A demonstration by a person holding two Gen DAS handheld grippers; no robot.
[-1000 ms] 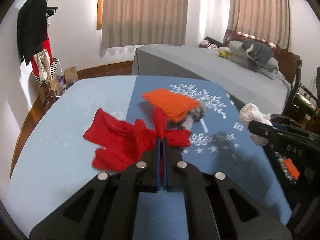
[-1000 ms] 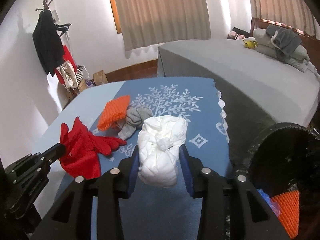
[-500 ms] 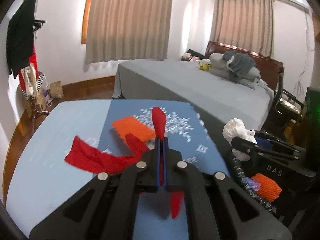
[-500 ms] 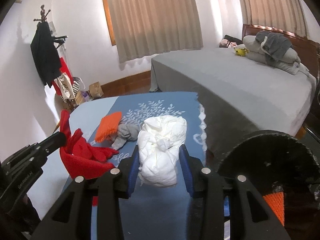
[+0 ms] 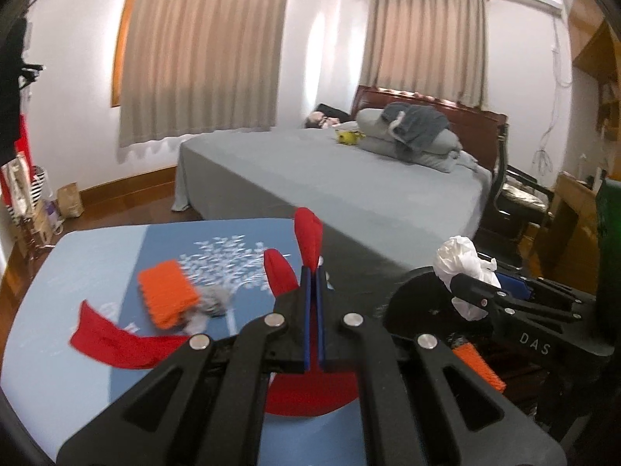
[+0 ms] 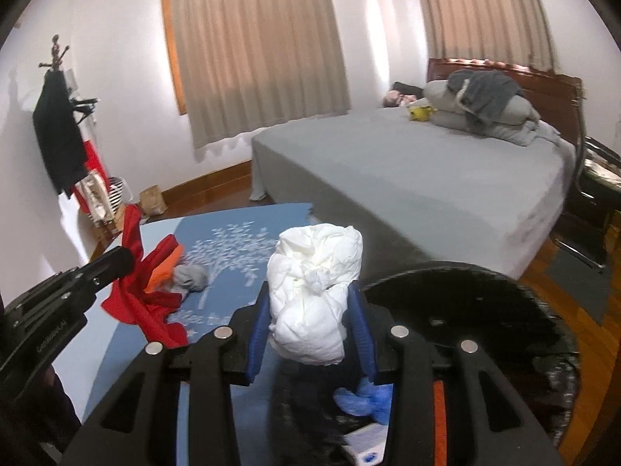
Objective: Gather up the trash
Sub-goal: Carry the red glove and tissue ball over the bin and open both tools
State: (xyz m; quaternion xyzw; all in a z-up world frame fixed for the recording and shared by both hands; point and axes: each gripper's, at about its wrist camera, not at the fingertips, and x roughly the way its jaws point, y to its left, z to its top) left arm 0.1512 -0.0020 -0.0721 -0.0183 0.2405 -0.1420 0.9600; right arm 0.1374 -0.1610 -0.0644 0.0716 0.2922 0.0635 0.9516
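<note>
My left gripper (image 5: 313, 272) is shut on a red cloth (image 5: 306, 233) and holds it lifted off the blue table (image 5: 58, 349); the cloth hangs down on both sides and also shows in the right wrist view (image 6: 136, 295). My right gripper (image 6: 312, 322) is shut on a white crumpled bundle (image 6: 314, 287), held over the rim of a black trash bin (image 6: 504, 310). The bundle also shows in the left wrist view (image 5: 462, 268). An orange knitted piece (image 5: 165, 291) and a grey sock (image 5: 213, 303) lie on the table.
The bin, at the table's right edge, holds a blue wad (image 6: 365, 400) and an orange item (image 5: 479, 365). A grey bed (image 5: 349, 178) stands behind the table. A coat rack (image 6: 58, 124) with clothes and bags stands at the left wall.
My left gripper has lifted the red cloth off the table and swung right. My right gripper has carried the white bundle right, over the bin's rim.
</note>
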